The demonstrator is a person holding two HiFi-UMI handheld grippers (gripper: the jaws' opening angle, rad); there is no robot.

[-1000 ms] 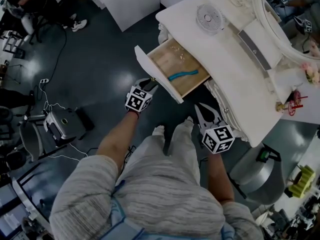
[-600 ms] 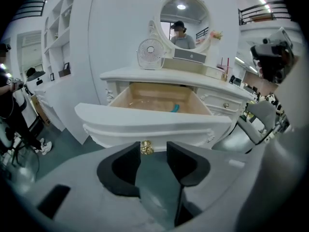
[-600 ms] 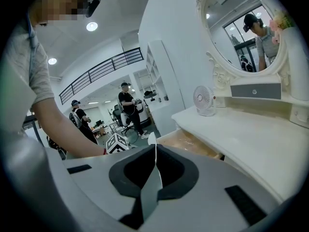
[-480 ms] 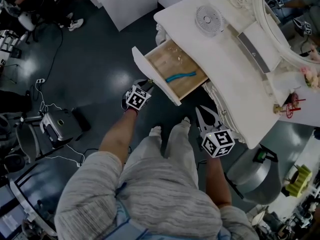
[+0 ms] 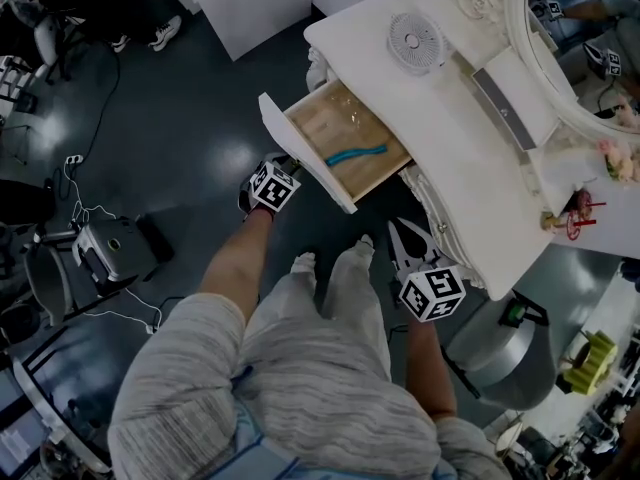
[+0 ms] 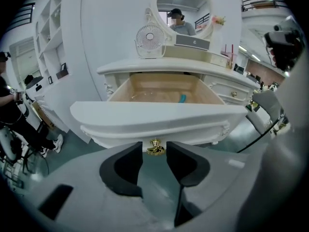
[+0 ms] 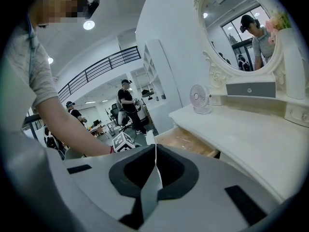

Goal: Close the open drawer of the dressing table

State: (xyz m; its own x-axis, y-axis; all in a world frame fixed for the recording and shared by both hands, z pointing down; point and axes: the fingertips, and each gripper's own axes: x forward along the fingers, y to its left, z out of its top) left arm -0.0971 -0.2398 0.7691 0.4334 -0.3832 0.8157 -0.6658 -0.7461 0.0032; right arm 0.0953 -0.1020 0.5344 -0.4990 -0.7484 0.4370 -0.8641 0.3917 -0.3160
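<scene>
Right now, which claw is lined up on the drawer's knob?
The left claw: open, its jaws flank the gold knob. The right claw is shut, away from the drawer.

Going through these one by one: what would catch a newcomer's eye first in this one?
The drawer stands pulled out of the white dressing table, with a blue strip lying on its wooden bottom. The left hand-held gripper is at the drawer's front, jaws apart on either side of the gold knob. The right hand-held gripper is shut and empty, off the table's near edge.
</scene>
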